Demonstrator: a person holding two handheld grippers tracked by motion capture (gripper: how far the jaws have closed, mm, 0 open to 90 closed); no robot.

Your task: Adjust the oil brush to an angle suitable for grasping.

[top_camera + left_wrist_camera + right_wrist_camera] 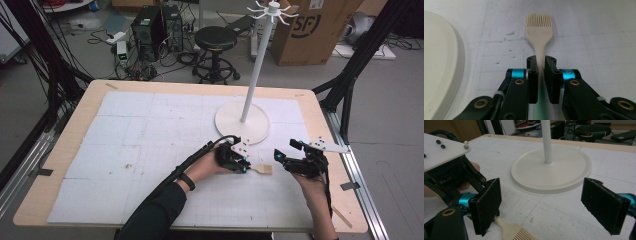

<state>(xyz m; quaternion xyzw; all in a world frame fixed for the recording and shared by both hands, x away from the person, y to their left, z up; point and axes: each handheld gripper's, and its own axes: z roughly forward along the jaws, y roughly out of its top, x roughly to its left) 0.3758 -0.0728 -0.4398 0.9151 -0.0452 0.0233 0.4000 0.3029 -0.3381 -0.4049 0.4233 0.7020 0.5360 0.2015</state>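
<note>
The left gripper point(244, 165) clamps the handle of a cream silicone basting brush point(539, 27) lying flat on the white mat point(150, 130). With so narrow a hold, it may swivel when lifted. The right gripper point(283, 151) waits just beside, jaws spread wide.

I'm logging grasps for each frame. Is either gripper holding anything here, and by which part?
The left gripper is shut on the beige brush, gripping its handle. The right gripper is open and holds nothing.

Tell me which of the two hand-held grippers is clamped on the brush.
The left hand-held gripper: its black jaws pinch the beige plastic brush's handle. The right hand-held gripper is wide open, holding nothing.
</note>
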